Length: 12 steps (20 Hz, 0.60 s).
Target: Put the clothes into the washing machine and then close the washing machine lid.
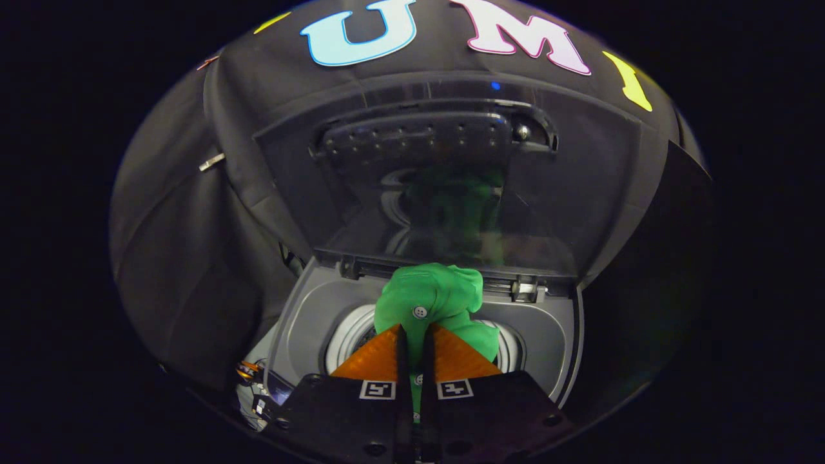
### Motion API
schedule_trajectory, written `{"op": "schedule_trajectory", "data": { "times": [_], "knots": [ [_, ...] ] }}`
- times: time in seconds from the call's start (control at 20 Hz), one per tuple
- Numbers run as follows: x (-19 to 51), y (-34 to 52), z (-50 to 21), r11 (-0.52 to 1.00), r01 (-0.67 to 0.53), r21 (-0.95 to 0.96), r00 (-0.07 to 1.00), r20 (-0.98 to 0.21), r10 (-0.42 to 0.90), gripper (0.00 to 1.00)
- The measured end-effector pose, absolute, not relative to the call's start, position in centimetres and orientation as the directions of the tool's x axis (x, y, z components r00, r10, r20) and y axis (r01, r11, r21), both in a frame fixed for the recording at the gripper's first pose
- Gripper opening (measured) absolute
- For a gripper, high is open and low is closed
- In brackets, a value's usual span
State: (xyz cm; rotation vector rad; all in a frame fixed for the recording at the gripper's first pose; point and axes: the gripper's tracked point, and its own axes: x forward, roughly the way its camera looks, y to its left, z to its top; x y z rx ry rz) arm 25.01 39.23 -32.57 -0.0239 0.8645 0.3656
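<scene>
Cloth first: we have a green garment (445, 299), with a white button showing on it, pinched between the two orange fingers (377, 357) of the gripper (414, 330), whose jaws are closed on it with only a thin gap left. The bundle hangs just ahead of the fingertips, directly above the round drum opening (348, 335) of the top-loading washing machine (303, 309). To do this step well, we judge that we should lower the cloth well into the drum before we release, so that no fold drapes over the grey rim and jams the lid later. The transparent lid (567, 193) stands raised beyond the garment, reflecting its green, with its hinge (525, 288) close behind the bundle. Loose wiring (251, 374) sits beside the machine's near left corner, apart from our path.
</scene>
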Motion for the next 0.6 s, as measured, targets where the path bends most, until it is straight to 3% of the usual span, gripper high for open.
{"op": "schedule_trajectory", "data": {
  "times": [0.15, 0.25, 0.5, 0.6],
  "knots": [
    [25.2, 39.4, -33.8, 0.938, -0.337, 0.083, 0.593, -0.755, 0.280, 0.09],
    [25.0, 39.3, -34.8, 0.944, -0.321, 0.080, 0.576, -0.774, 0.261, 0.20],
    [24.3, 38.1, -34.9, 0.959, -0.276, 0.067, 0.568, -0.793, 0.219, 0.99],
    [24.5, 37.8, -34.2, 0.960, -0.273, 0.067, 0.587, -0.779, 0.221, 1.00]
  ]
}}
